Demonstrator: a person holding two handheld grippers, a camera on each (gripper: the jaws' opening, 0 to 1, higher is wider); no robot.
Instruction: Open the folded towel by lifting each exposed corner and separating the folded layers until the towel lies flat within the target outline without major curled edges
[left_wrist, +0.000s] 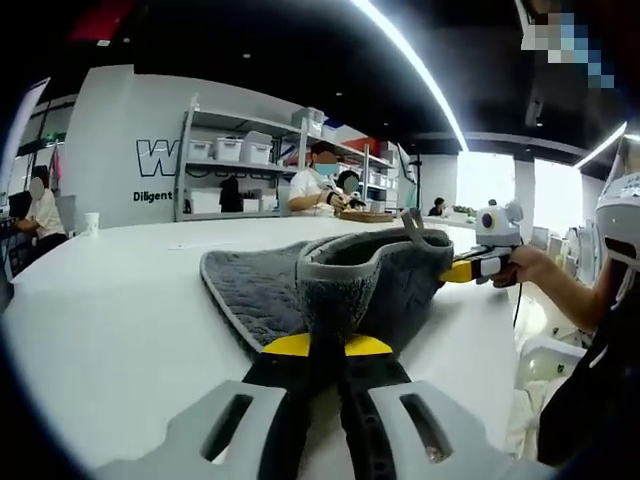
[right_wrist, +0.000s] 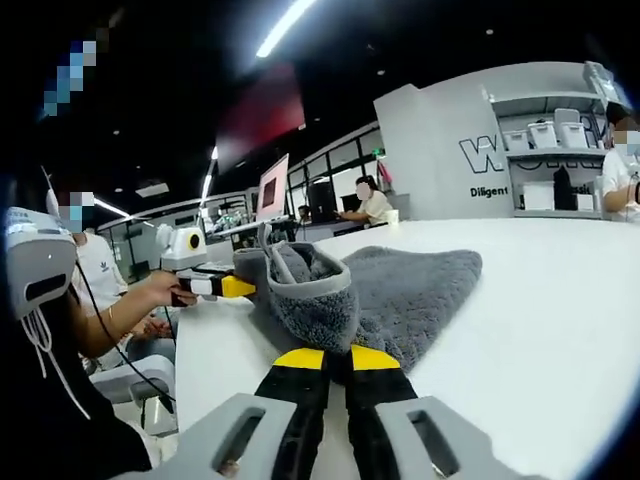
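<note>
Towel first: the grey, plush microfibre towel with its paler grey bound edge (left_wrist: 300, 290) lies on the wide white tabletop (left_wrist: 110, 310), partly flat and partly pulled up into a hump. In the left gripper view I see my left gripper (left_wrist: 327, 345), black jaws with yellow tips, clenched on a raised fold of that towel right in front of the lens, so the cloth stands up from the jaws while the rest spreads flat to the left. At the far side of the hump the right gripper (left_wrist: 462, 270) comes in from the right, held in a hand (left_wrist: 530, 265), its yellow tip touching the towel's far edge. In the right gripper view the right gripper (right_wrist: 335, 358) is likewise closed on a lifted, curled fold of the towel (right_wrist: 415, 285), with the flat part running away to the right over the tabletop (right_wrist: 540, 330). The left gripper (right_wrist: 235, 287) reaches the towel's far edge from the left, held in a hand (right_wrist: 165, 290). I see no target outline on the table. Behind stand white shelving with storage boxes (left_wrist: 240, 165) and seated people (left_wrist: 320, 185)
</note>
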